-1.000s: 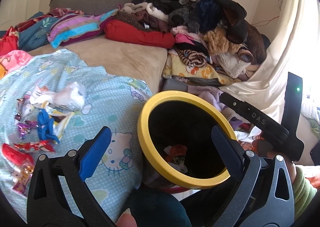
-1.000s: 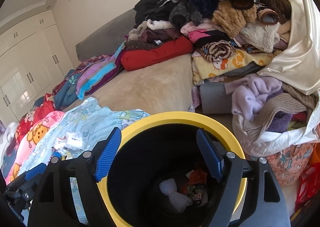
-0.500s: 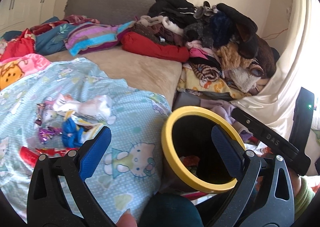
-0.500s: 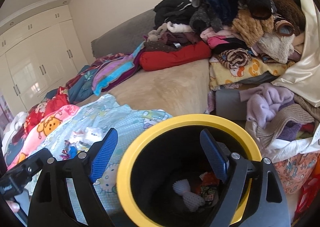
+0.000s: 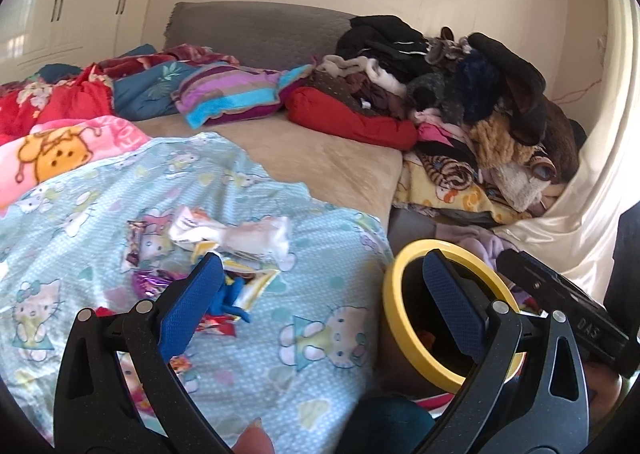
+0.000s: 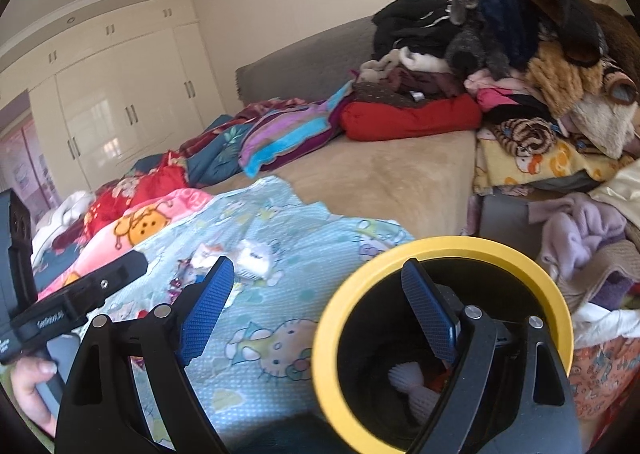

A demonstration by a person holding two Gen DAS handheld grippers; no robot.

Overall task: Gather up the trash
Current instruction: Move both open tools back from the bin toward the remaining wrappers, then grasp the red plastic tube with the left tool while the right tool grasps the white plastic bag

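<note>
Left wrist view: left tool (image 5: pixel 320 286) spread empty over wrappers (image 5: pixel 224 254), bin (image 5: pixel 448 310) beside clothes pile (image 5: pixel 460 94).

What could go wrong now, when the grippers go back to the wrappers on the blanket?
1. The wrappers lie overlapped in a loose heap on the soft blue blanket; the open left gripper may pinch fabric along with a wrapper.
2. The yellow-rimmed bin stands beside the bed edge, so a wrapper carried by the empty, open right gripper might fall between bed and bin.
</note>
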